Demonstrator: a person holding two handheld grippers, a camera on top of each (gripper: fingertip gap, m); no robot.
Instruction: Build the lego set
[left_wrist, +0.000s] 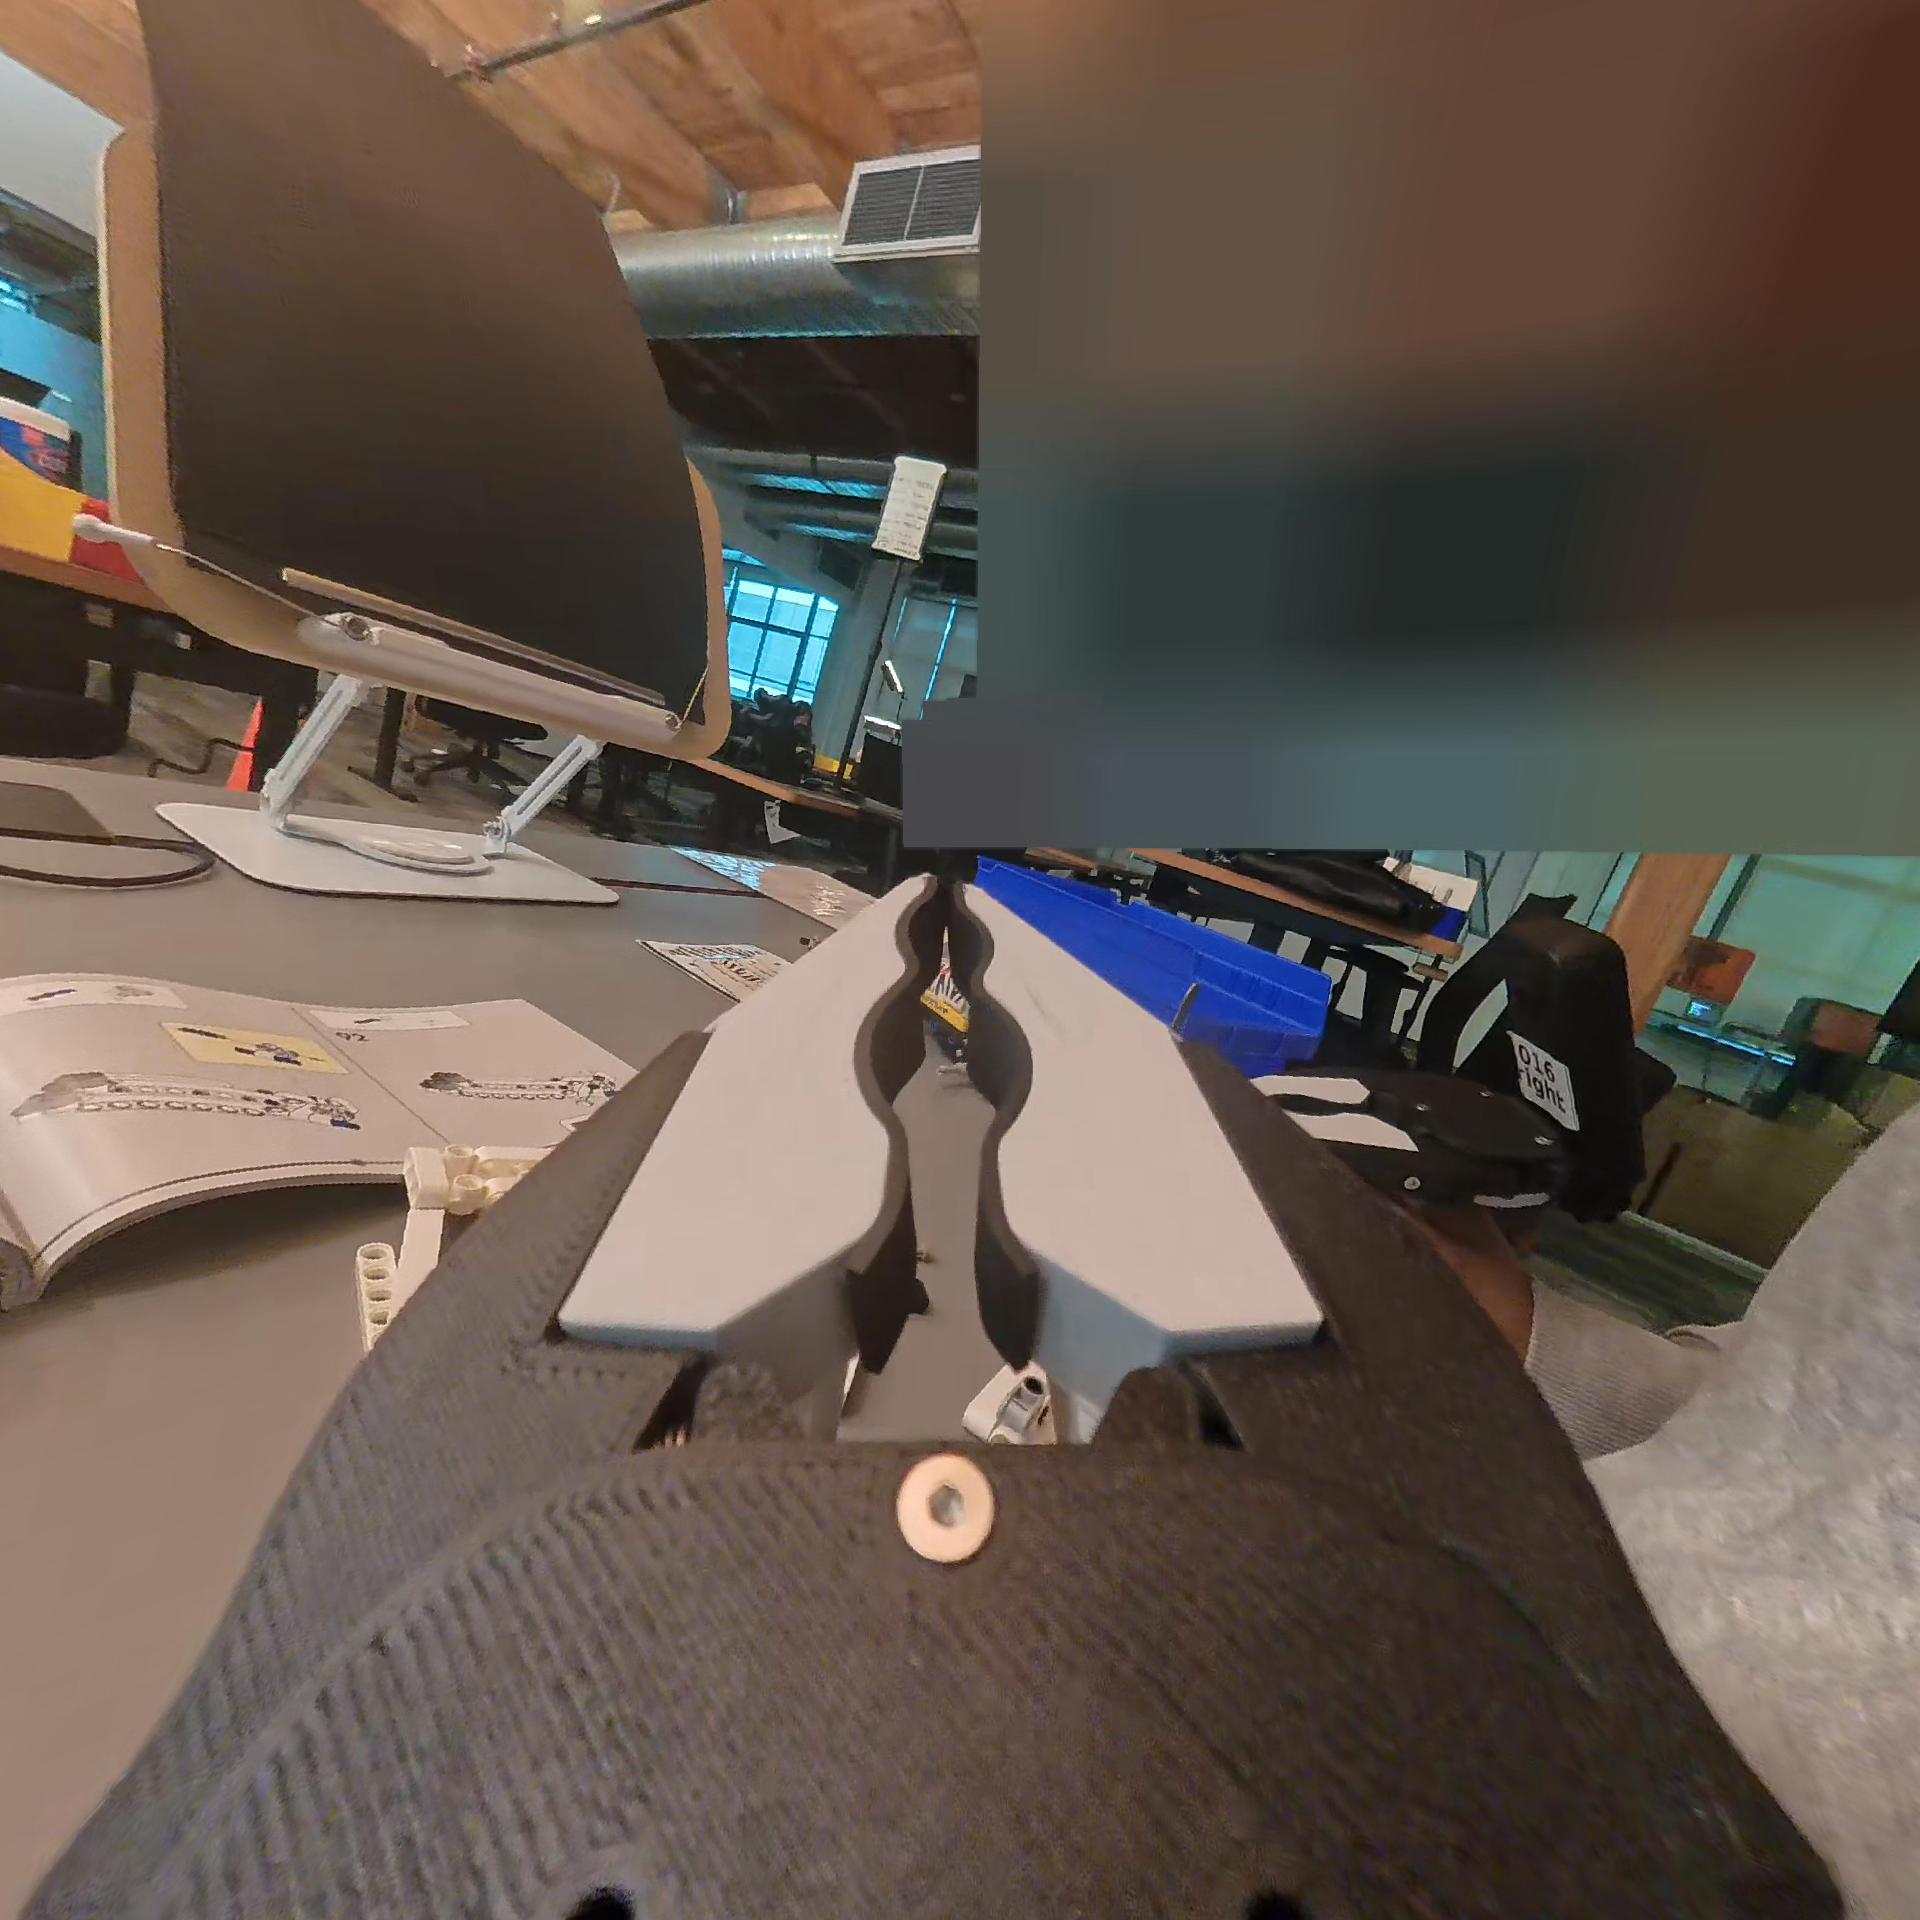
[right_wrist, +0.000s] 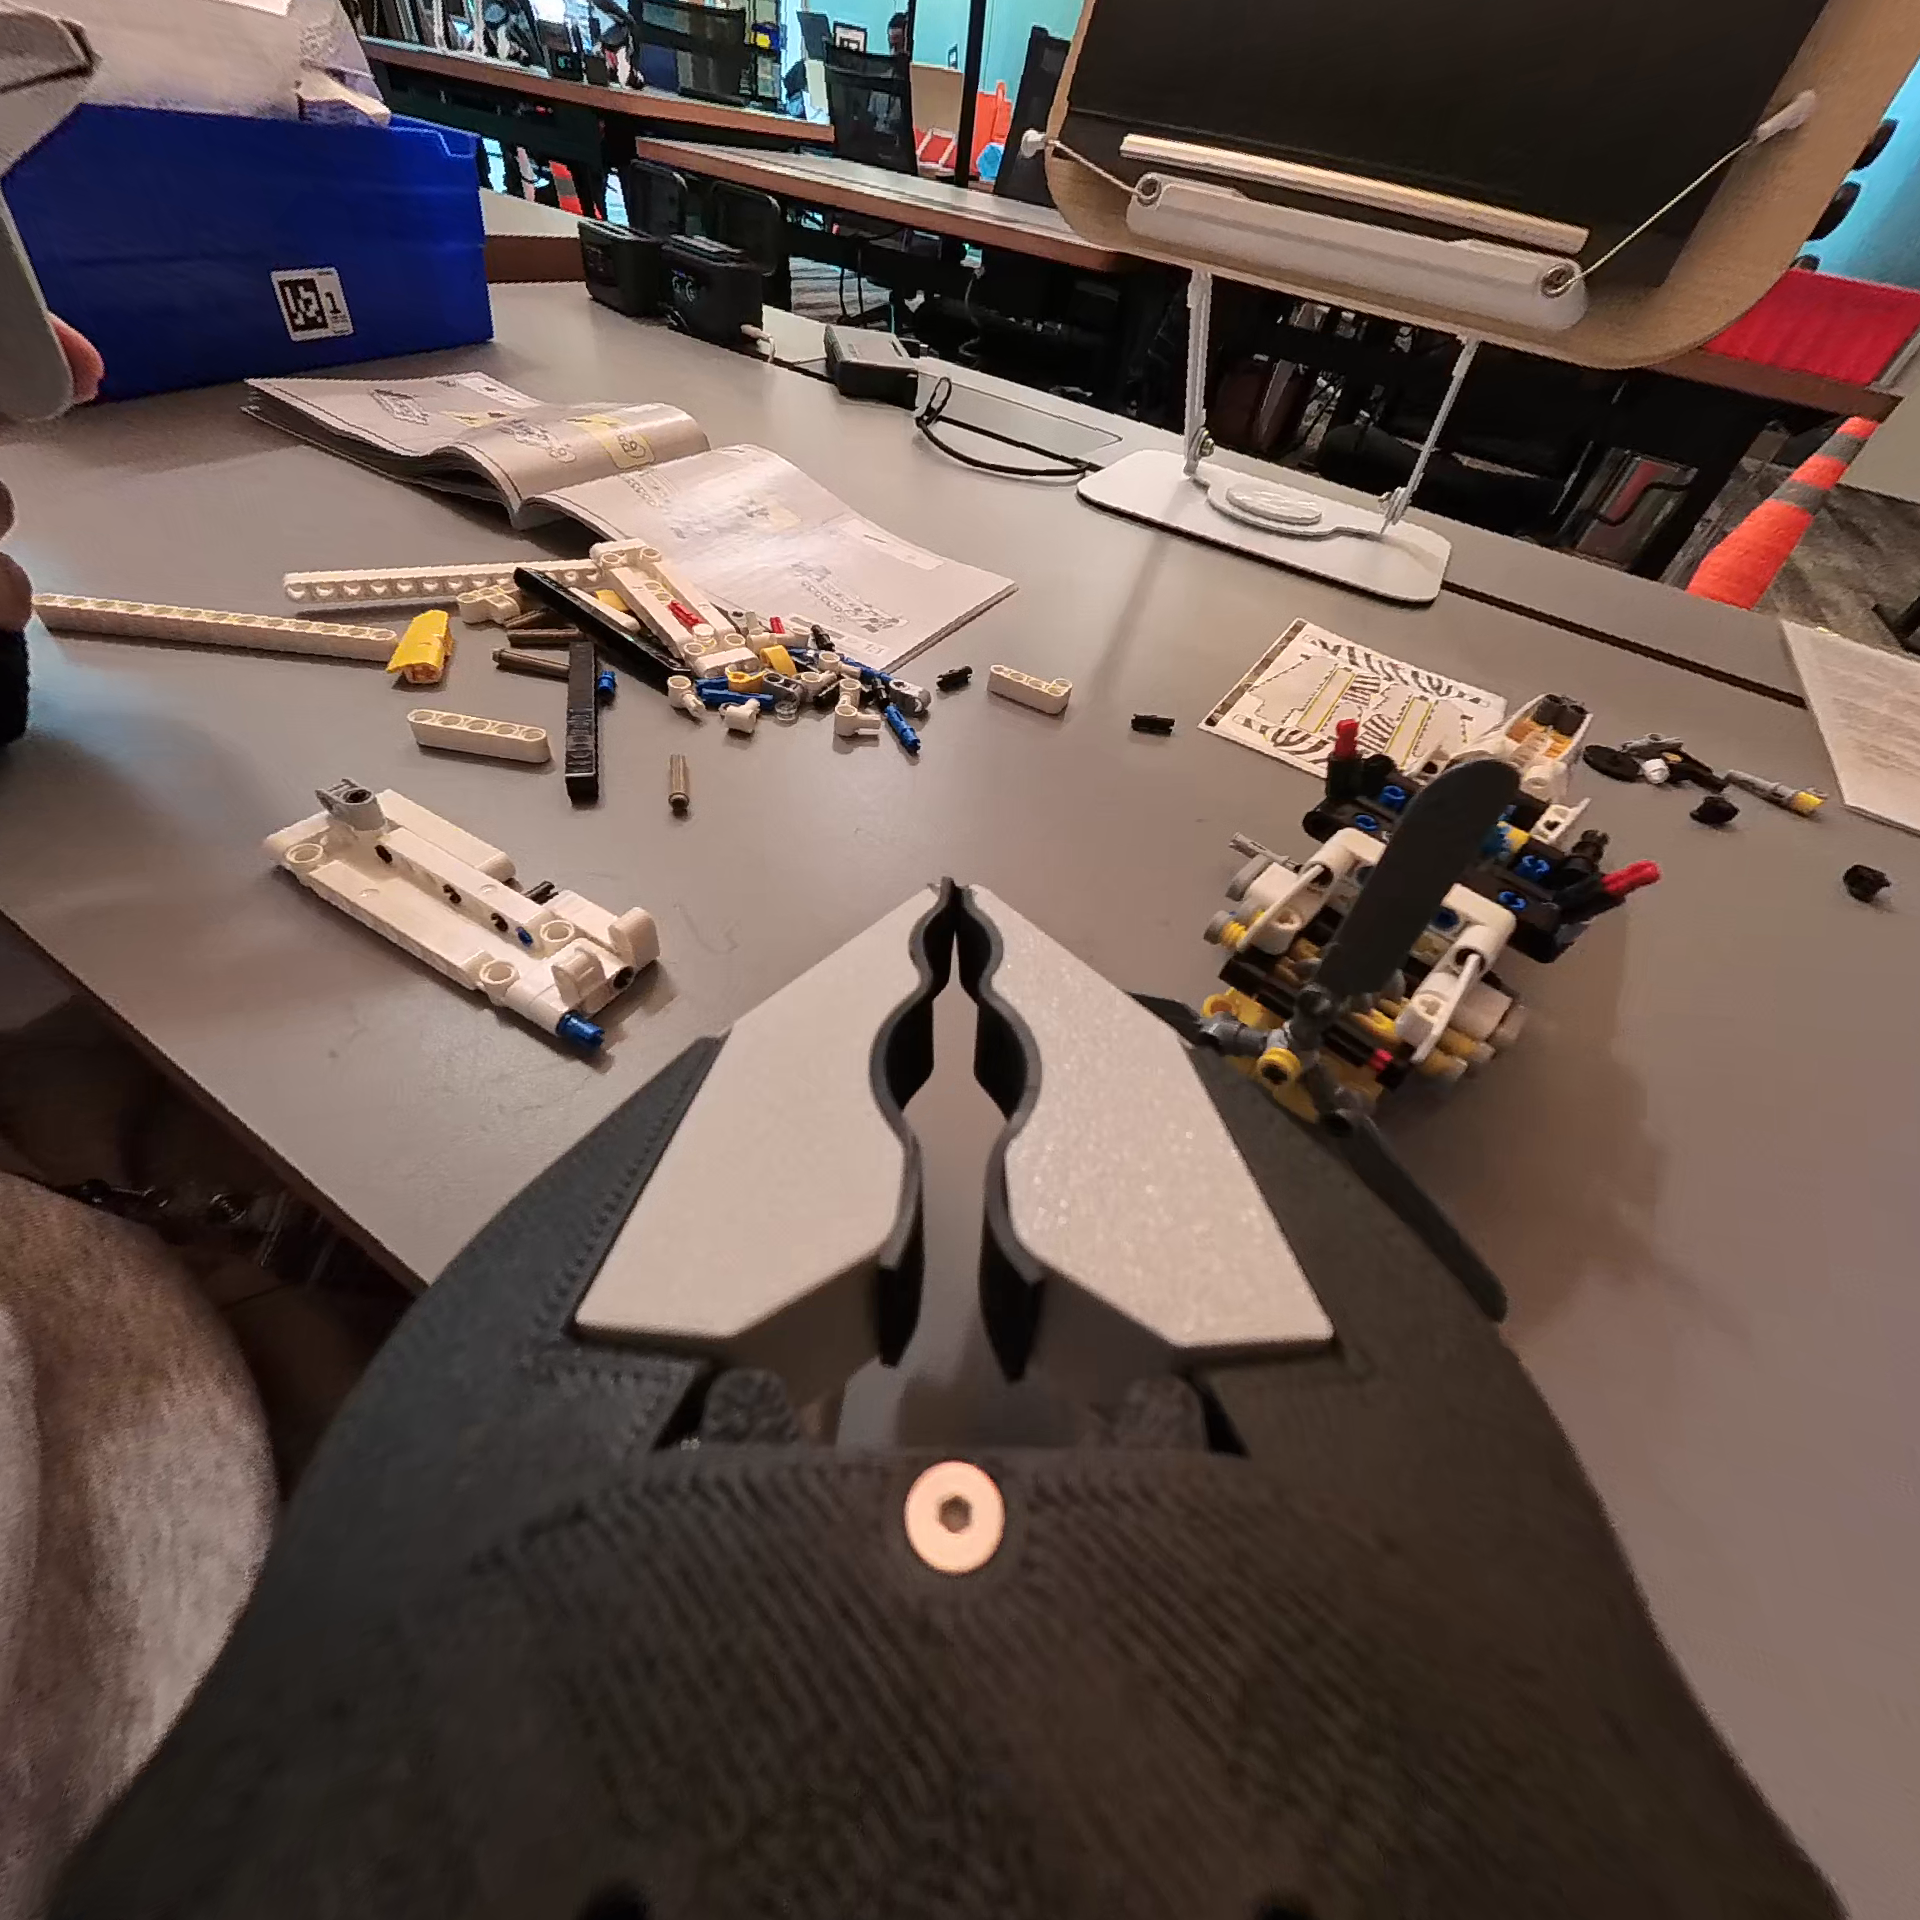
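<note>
In the left wrist view my left gripper (left_wrist: 941, 902) is raised above the grey table (left_wrist: 312, 1403). Its tips are closed on a small black piece (left_wrist: 941, 864) that sticks out past them. White beams (left_wrist: 447, 1179) lie below it by the open instruction booklet (left_wrist: 208, 1091). In the right wrist view my right gripper (right_wrist: 952, 891) is shut and empty, low over the table's near edge. A white sub-assembly (right_wrist: 457, 914) lies to its left. The black, white and yellow model with a grey propeller (right_wrist: 1403, 925) stands to its right. A pile of loose pieces (right_wrist: 727, 665) lies beyond.
A blue bin (right_wrist: 239, 239) stands at the far left and a white tablet stand (right_wrist: 1299, 499) at the back right. A sticker sheet (right_wrist: 1351, 686) and a few scattered black parts (right_wrist: 1865, 881) lie at the right. The right gripper's body (left_wrist: 1455, 1122) and a grey sleeve (left_wrist: 1766, 1455) show in the left wrist view. The gap from one gripper's tips to the other's is roughly 20 centimeters.
</note>
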